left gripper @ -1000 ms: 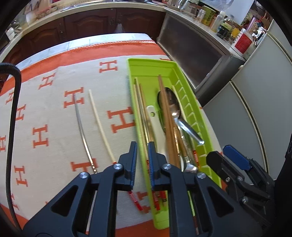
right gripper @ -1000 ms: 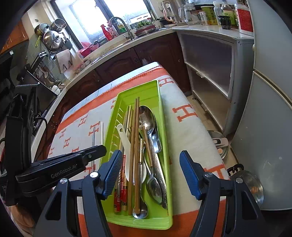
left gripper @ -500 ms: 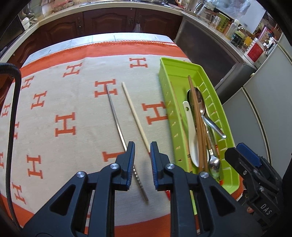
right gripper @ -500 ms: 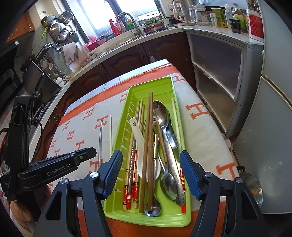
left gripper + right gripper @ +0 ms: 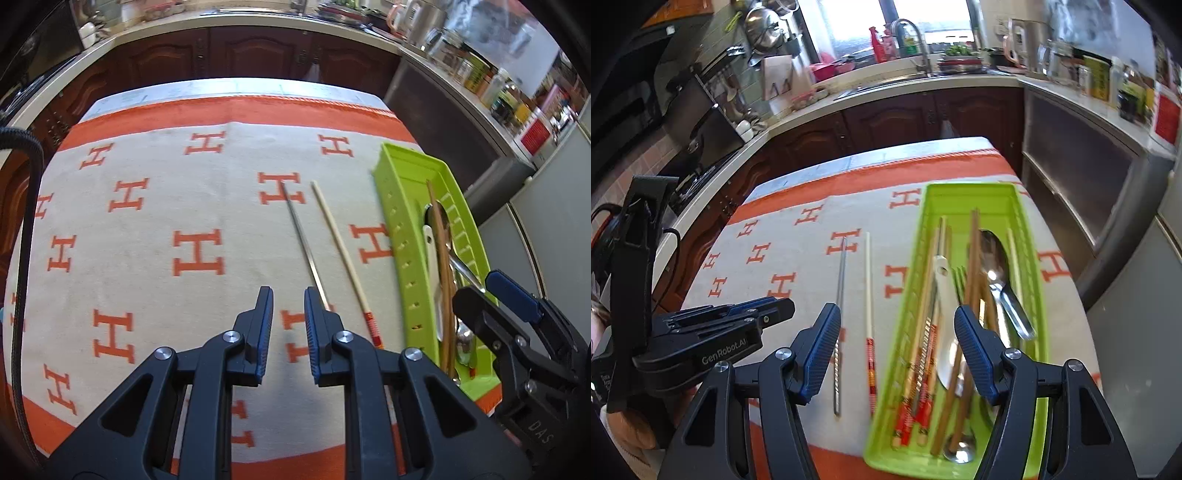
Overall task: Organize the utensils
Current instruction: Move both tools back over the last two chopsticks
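Nearest in the left wrist view, the left gripper (image 5: 288, 314) hangs over the cloth (image 5: 166, 221) with its jaws narrowed to a slim gap and nothing between them. The right gripper (image 5: 897, 332) stands wide apart and empty, its fingers straddling the near left rim of the green tray (image 5: 1027, 206).

Just beyond the left gripper, two loose chopsticks lie on the cloth side by side and apart: one metal chopstick (image 5: 303, 243) and one pale chopstick (image 5: 340, 247) with a red patterned end. Both lie to the left of the tray, outside it.

The tray holds a mixed pile: one white spoon (image 5: 943, 295), at least two metal spoons (image 5: 997, 273), brown wooden chopsticks (image 5: 973, 266) and red-ended chopsticks (image 5: 916, 398), too overlapped to count exactly.

Farthest, dark wood cabinets (image 5: 897, 125) run beneath one countertop.
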### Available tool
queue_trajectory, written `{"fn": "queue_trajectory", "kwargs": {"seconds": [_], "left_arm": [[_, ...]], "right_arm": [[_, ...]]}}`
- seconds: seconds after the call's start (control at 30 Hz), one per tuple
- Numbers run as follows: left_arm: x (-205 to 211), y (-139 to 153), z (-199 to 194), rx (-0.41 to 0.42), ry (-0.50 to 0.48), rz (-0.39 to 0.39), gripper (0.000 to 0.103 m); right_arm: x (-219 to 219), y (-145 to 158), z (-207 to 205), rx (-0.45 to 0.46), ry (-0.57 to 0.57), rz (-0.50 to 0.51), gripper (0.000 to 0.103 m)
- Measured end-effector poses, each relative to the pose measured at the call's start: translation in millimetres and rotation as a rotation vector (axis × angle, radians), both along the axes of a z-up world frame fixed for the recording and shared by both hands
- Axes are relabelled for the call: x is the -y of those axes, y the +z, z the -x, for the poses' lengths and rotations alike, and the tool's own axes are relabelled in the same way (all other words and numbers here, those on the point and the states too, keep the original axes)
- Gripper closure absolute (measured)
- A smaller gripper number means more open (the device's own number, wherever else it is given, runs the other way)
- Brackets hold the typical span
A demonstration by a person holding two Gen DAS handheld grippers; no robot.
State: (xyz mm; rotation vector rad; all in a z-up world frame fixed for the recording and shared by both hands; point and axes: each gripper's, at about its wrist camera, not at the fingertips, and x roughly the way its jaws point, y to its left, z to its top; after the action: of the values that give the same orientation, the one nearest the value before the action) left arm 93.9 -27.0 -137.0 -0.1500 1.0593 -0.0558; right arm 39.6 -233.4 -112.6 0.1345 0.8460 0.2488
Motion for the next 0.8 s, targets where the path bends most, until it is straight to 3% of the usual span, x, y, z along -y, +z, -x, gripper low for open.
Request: {"fn": "queue_trajectory", "kwargs": {"seconds": [0.17, 0.3, 0.53, 0.8], "left_arm": [[-24.0, 2.1, -4.1, 0.013, 0.052, 0.012, 0.089], [-39.2, -0.6, -7.6, 0.014, 0.074, 0.022, 0.089], [-52.3, -10.3, -11.4, -0.001, 0.084, 0.044, 0.089], [-57.9, -19.7, -13.6, -0.015, 0.086, 0.063, 0.089]], "right_arm": [[-34.0, 3.7, -24.4, 0.002, 0.059, 0.04, 0.05], [-58.6, -12.8, -58.2, -0.071, 0.093, 0.066, 0.065], [-73.4, -48.3, -100.6, -0.181, 0.09, 0.137, 0.068], [-90.5, -70.6, -117.5, -0.227, 0.11, 0.237, 0.07]]}}
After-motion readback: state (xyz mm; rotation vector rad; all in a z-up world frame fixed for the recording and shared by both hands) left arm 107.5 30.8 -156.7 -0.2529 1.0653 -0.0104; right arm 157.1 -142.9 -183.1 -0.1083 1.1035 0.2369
